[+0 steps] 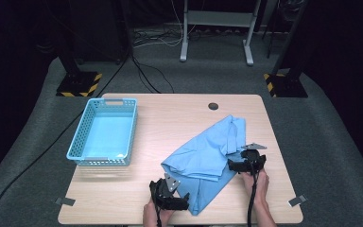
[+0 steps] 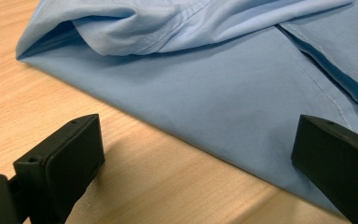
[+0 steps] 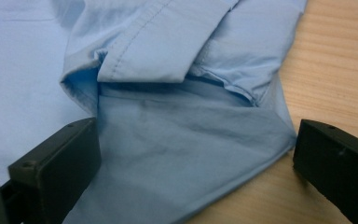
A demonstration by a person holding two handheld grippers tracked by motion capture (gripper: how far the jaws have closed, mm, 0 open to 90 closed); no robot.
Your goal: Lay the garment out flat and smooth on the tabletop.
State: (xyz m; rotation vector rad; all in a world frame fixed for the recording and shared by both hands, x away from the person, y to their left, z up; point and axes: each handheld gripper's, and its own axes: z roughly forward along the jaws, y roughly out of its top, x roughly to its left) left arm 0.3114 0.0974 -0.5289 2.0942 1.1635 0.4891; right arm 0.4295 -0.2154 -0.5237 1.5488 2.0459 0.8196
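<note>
A light blue shirt (image 1: 208,151) lies folded and rumpled on the right half of the wooden table (image 1: 170,113). My left gripper (image 1: 182,201) rests at the shirt's near left edge, open, its jaws spread over the hem of the shirt (image 2: 205,93) and bare wood. My right gripper (image 1: 231,164) sits at the shirt's right side, open, jaws wide apart over a flat flap of the shirt (image 3: 182,140) below a stitched fold. Neither gripper holds cloth.
A light blue plastic basket (image 1: 105,132) stands on the table's left side with nothing in it. A small dark round cap (image 1: 212,106) is set in the table's far edge. Bare wood lies between basket and shirt. Tape marks (image 1: 65,201) stick at the near corners.
</note>
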